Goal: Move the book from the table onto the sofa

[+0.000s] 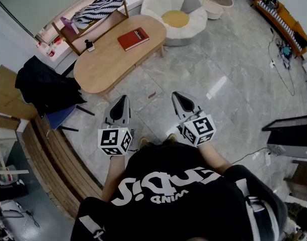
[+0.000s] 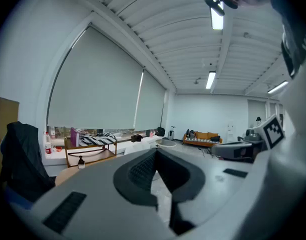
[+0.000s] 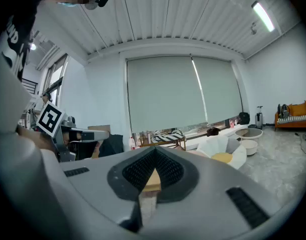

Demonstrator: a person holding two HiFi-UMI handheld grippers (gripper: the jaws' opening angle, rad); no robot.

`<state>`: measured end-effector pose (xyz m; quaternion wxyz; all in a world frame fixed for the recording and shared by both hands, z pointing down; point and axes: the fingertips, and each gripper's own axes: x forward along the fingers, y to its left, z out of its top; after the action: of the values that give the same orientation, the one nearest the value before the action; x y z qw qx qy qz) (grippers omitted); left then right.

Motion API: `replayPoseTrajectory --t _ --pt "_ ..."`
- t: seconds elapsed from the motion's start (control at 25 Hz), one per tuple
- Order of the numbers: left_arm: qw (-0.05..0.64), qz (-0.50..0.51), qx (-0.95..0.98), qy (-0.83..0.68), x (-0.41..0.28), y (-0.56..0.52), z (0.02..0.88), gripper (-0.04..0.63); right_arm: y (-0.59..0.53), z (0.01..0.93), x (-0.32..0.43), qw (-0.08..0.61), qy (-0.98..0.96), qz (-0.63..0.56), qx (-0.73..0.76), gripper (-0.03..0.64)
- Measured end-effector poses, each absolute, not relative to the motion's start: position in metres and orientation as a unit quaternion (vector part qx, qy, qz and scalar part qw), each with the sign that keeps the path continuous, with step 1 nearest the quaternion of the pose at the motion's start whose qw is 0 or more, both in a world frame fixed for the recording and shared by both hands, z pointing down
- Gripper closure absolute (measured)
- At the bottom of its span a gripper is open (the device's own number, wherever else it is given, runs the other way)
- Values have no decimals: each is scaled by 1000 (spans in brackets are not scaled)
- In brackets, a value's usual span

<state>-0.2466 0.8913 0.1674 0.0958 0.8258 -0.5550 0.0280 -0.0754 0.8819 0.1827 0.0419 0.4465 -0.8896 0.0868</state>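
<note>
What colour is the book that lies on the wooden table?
The book is red; the head view shows it best.

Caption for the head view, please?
Red book on the table beside a white seat; left hand-held gripper and right hand-held gripper, shut, face it.

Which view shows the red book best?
Head view: the red book lies flat on the wooden table, whole cover visible from above. The left gripper view and the right gripper view catch only slivers of the table past their jaws; no book can be made out in either.
</note>
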Motion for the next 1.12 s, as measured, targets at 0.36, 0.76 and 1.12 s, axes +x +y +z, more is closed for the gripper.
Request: replayPoseTrajectory --t 0.36,0.76,1.12 --pt "100 30 831 -546 -261 888 170 589 880 186 -94 45 -887 93 449 618" --pt "104 38 843 -526 -278 887 175 589 880 188 -118 35 -879 102 465 618" --pt "110 37 856 -504 -308 876 192 589 880 199 -147 29 -866 93 490 618"
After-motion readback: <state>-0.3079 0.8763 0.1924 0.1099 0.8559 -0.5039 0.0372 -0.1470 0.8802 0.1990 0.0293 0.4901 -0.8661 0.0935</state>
